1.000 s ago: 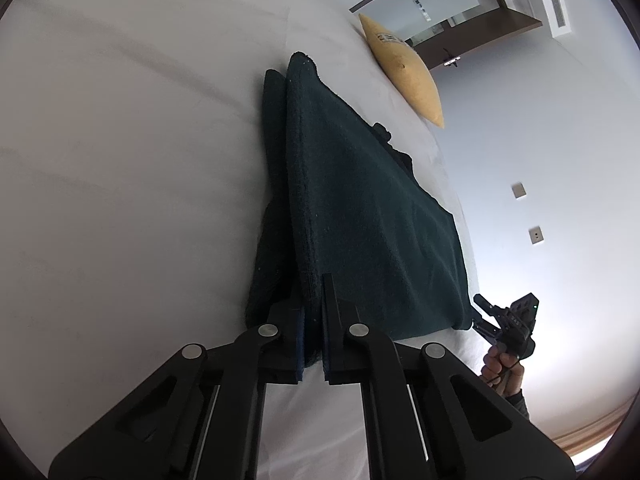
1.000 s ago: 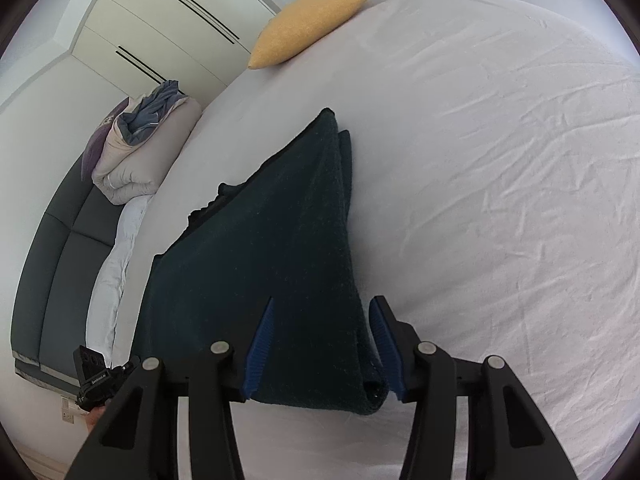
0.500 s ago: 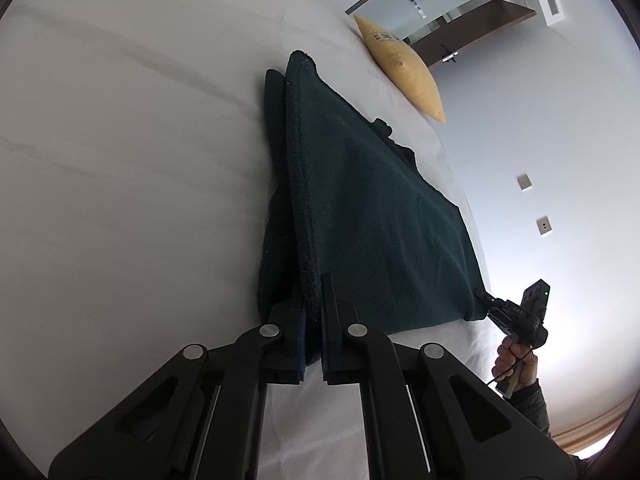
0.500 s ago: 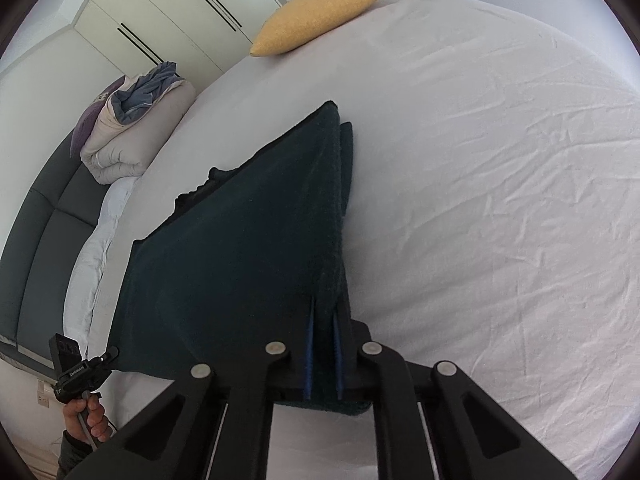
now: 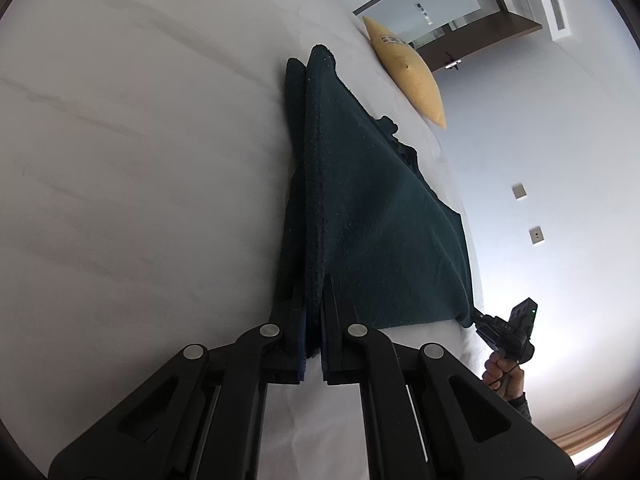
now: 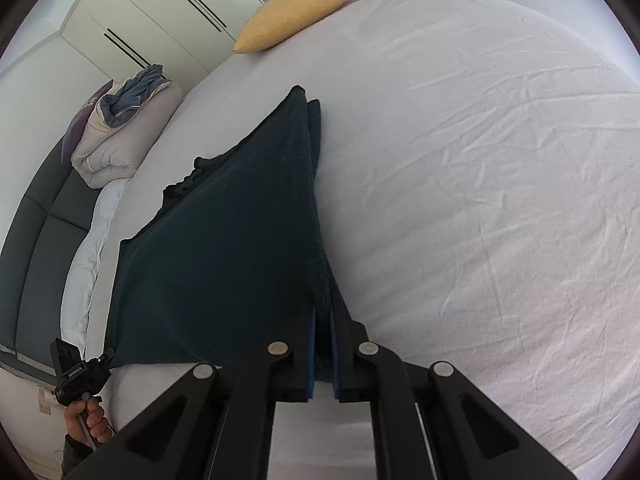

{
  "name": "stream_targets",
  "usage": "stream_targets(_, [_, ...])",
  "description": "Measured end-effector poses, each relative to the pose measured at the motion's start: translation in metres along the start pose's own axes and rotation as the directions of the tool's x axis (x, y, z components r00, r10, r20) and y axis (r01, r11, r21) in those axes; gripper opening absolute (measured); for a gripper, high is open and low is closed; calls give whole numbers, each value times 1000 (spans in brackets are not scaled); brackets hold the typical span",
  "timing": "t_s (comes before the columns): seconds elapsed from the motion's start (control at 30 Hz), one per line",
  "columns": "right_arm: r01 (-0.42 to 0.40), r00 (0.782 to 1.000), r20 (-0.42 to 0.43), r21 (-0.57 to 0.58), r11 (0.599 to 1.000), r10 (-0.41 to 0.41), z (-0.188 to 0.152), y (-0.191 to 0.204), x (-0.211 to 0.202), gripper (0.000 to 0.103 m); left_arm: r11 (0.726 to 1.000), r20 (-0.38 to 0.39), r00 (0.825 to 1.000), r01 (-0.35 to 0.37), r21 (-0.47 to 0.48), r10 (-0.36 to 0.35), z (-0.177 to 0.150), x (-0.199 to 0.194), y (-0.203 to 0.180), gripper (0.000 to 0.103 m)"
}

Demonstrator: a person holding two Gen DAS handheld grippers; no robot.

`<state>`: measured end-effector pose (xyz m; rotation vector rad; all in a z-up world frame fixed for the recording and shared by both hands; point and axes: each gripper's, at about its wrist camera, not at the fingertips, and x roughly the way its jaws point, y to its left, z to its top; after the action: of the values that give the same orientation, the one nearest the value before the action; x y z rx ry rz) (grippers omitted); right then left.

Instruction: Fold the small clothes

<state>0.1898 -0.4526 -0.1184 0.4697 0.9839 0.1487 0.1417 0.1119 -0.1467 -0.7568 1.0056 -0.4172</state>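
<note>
A dark green garment [image 5: 372, 216] [image 6: 224, 248] lies folded on the white bed [image 5: 140, 160] [image 6: 480, 180], its near edge stretched between both grippers. My left gripper [image 5: 316, 308] is shut on one near corner of the cloth. My right gripper [image 6: 323, 320] is shut on the other near corner, with the layered edge pinched between its blue pads. Each gripper also shows small in the other's view: the right gripper [image 5: 486, 320] at the cloth's far corner with a hand [image 5: 504, 374] below it, the left gripper [image 6: 102, 362] likewise with a hand [image 6: 90, 420].
A yellow pillow [image 5: 408, 68] [image 6: 296, 12] lies at the far end of the bed. A bundled duvet [image 6: 120, 132] sits on a dark sofa [image 6: 36, 256] by white wardrobes [image 6: 160, 12]. Wall sockets [image 5: 536, 236] are on the pale wall.
My right gripper's jaws came from open around the garment's corner to shut on it, and moved in closer. The left gripper kept its hold on the other corner.
</note>
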Motion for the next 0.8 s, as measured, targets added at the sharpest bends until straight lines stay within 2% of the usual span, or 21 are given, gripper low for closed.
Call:
stream_targets(0.13, [-31,999,13,49,998,30,-5,-9,-2,6,1000,-11,1000,4,-7,-4,-3,1,6,3])
stream_targets(0.57, [-23,1000,12,45,999,23,-2,-6,3,6,999,4,1000,6,-46,-6,-19,0,14,4])
stream_targets(0.8, [-63,998,8,74,995,62,-2,-14,2,7,996,11,999,47,-82,-46,-22,-6,19,5])
